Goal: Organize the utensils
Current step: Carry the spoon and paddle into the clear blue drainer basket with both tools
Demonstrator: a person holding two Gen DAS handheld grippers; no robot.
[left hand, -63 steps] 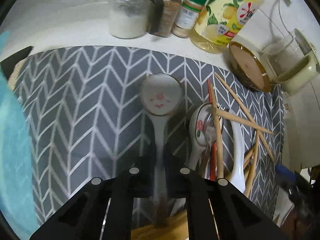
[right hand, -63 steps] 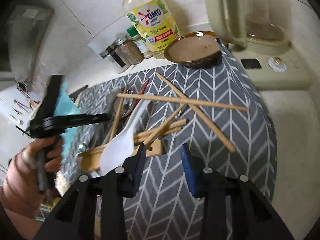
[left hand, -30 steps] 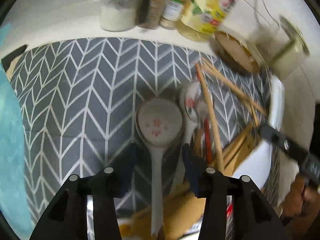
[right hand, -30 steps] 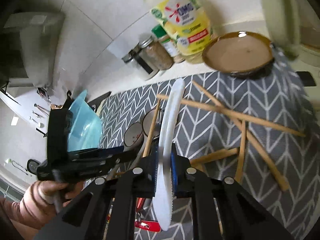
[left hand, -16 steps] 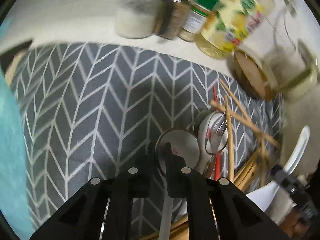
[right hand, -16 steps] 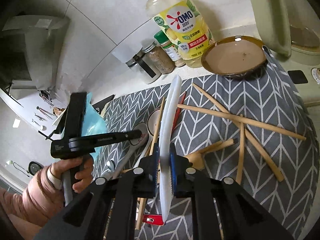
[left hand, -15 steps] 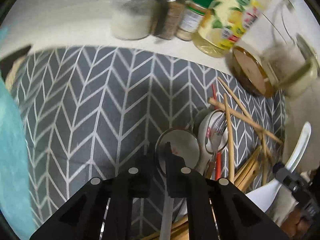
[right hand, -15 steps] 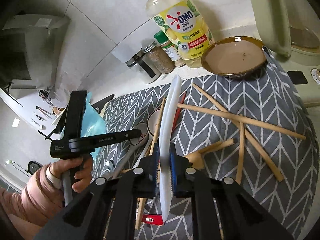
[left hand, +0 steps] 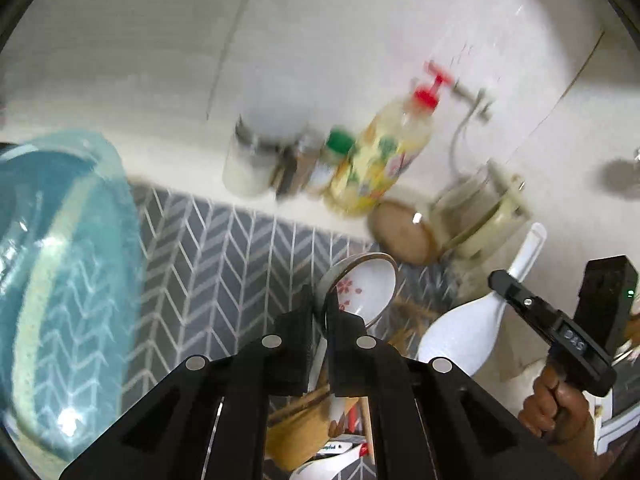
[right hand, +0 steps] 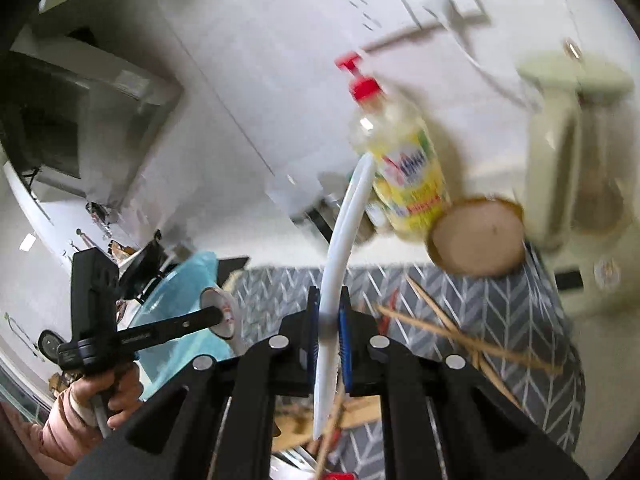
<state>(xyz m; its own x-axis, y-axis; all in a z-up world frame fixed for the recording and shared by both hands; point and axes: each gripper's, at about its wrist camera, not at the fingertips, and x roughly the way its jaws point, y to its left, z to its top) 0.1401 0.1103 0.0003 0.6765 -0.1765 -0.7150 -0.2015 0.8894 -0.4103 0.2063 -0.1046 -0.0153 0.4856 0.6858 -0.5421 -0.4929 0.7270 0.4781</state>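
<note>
Left gripper: your jaws are pinched on handle of the floral ceramic spoon; bowl of it sticks up past the tips, tilted, off the mat.
Right gripper: your jaws are clamped on the white rice paddle edge-on; handle runs up and away from the tips, blade end hangs below the jaws. Blue pads press both flat sides.
Paddle seen from left cam: broad blade low, thin handle up-right, held in the other gripper, w/ your right hand below it.
Spoon seen from right cam: bowl at tip of the left gripper, in front of the teal bowl, w/ your left hand in a pink sleeve on the grip.
Mat: grey chevron, under both grippers.
Utensils left on mat: wooden chopsticks crossed right of the paddle; wooden spatula and a red-tipped item low under the left jaws, partly hidden.
Teal bowl: left edge of mat, big in left cam.
Back row on counter: glass jar, spice jars, yellow soap bottle w/ red pump, brown dish just beside it at mat's far corner.
Far right: cream-coloured appliance, blurred.
Focus: background blurred in both views; labels can't be read.
</note>
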